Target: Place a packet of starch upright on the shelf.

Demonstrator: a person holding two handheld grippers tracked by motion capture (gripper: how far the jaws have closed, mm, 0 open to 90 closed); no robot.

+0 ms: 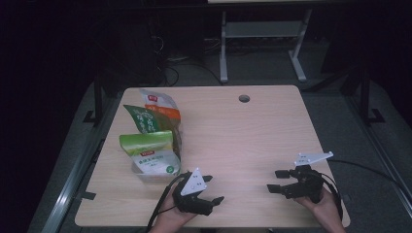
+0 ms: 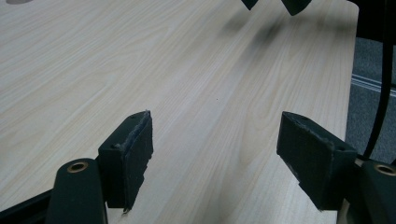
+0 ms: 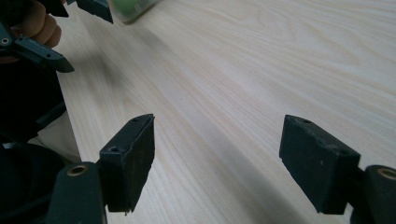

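Three snack bags lie in a row at the table's left: an orange and white bag (image 1: 160, 104) farthest, a dark green bag (image 1: 145, 119) in the middle, and a light green and white bag (image 1: 153, 158) nearest. My left gripper (image 1: 214, 189) hovers low near the front edge, just right of the nearest bag, jaws open and empty (image 2: 215, 154). My right gripper (image 1: 277, 180) is held at the front right, pointing left across the table, jaws open with nothing between them (image 3: 219, 158). In the right gripper view, the left gripper's fingertips (image 3: 95, 7) show far off.
The light wooden table (image 1: 243, 136) has a round cable hole (image 1: 244, 98) near its far edge. A white desk frame (image 1: 262, 34) stands on the dark floor beyond. A black cable (image 1: 369, 170) trails off the right gripper past the table's right edge.
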